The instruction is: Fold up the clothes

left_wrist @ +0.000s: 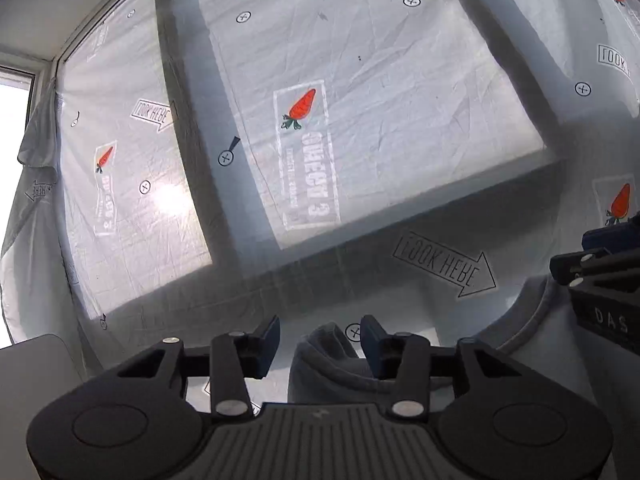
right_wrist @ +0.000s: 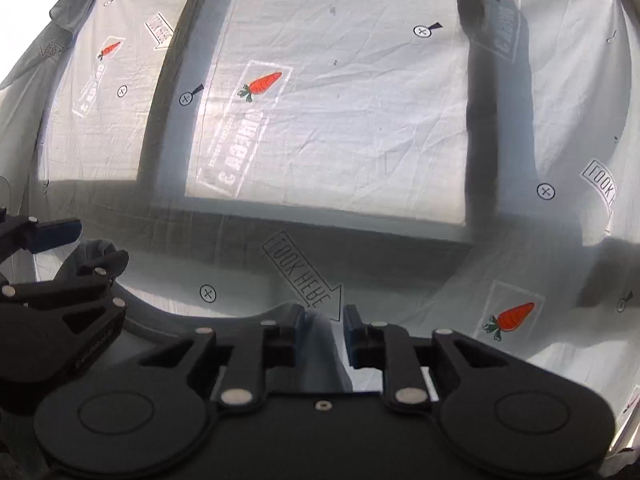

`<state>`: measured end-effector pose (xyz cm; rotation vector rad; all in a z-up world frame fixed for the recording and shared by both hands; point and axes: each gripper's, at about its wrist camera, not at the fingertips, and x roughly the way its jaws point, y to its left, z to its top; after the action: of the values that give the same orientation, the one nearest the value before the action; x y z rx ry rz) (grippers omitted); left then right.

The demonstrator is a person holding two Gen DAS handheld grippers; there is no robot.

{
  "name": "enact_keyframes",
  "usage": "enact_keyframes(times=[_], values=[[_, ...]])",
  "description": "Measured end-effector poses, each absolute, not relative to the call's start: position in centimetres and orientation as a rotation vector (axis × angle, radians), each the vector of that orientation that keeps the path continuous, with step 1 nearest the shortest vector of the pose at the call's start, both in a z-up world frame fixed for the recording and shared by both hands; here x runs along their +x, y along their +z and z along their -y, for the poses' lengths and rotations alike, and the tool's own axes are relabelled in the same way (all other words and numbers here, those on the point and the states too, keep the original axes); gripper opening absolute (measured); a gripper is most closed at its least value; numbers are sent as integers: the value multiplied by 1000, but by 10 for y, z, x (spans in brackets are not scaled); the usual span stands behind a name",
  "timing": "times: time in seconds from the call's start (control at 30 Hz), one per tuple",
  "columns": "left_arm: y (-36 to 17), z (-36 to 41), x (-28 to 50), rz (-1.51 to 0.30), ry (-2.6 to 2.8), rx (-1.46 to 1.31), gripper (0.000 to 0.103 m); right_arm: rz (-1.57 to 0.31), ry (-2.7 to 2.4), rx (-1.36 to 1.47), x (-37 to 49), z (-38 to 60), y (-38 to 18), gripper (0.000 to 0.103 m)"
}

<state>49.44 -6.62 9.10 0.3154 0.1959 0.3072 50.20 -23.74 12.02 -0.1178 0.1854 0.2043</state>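
A grey sweatshirt point(left_wrist: 532, 320) lies on the printed white sheet point(left_wrist: 400, 80), its ribbed neckline curving between the two grippers. My left gripper point(left_wrist: 320, 344) stands open over a raised fold of the grey cloth point(left_wrist: 320, 360); the fold sits in the gap, and the left pad is clear of it. In the right wrist view my right gripper point(right_wrist: 325, 322) is also open, with a narrow ridge of the same garment point(right_wrist: 320, 340) between its blue pads. The left gripper point(right_wrist: 82, 248) shows at that view's left edge, the right gripper point(left_wrist: 588, 254) at the left wrist view's right edge.
The sheet point(right_wrist: 360, 120) carries carrot prints, "LOOK HERE" arrows and crossed circles, with bright window-shaped light patches and dark shadow bands. Its left edge point(left_wrist: 36, 152) drapes down by a bright window. A flat grey object point(left_wrist: 32, 364) sits at the near left.
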Motion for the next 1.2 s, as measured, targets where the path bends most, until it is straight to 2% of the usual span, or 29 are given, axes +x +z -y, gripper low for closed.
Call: enact_keyframes(times=[0.1,0.17,0.23,0.47,0.57,0.67,0.83,1.1,1.17,1.2], values=[[37,27,528,-397,210,175,50,-361,191,-119,559,230,68,46],[4,11,521,-442,172,174,68,-416,231,-82,558,237,43,55],[-30,-3,504,-480,144,190,73,-488,254,-39,549,247,14,68],[-140,-52,394,-801,157,93,73,-847,151,-113,422,294,-139,69],[-171,-66,336,-960,187,22,73,-1031,98,-28,353,322,-180,69],[-184,-88,285,-1062,215,-132,73,-1127,61,127,291,352,-194,69],[-183,-105,219,-1083,203,-329,80,-1104,141,283,234,380,-176,74],[-211,-85,168,-1200,179,-361,83,-1151,430,178,197,348,-178,73],[-213,-79,160,-1170,226,-359,82,-1161,445,111,192,336,-182,63],[-215,-77,157,-1154,251,-354,80,-1168,440,83,191,332,-185,41]])
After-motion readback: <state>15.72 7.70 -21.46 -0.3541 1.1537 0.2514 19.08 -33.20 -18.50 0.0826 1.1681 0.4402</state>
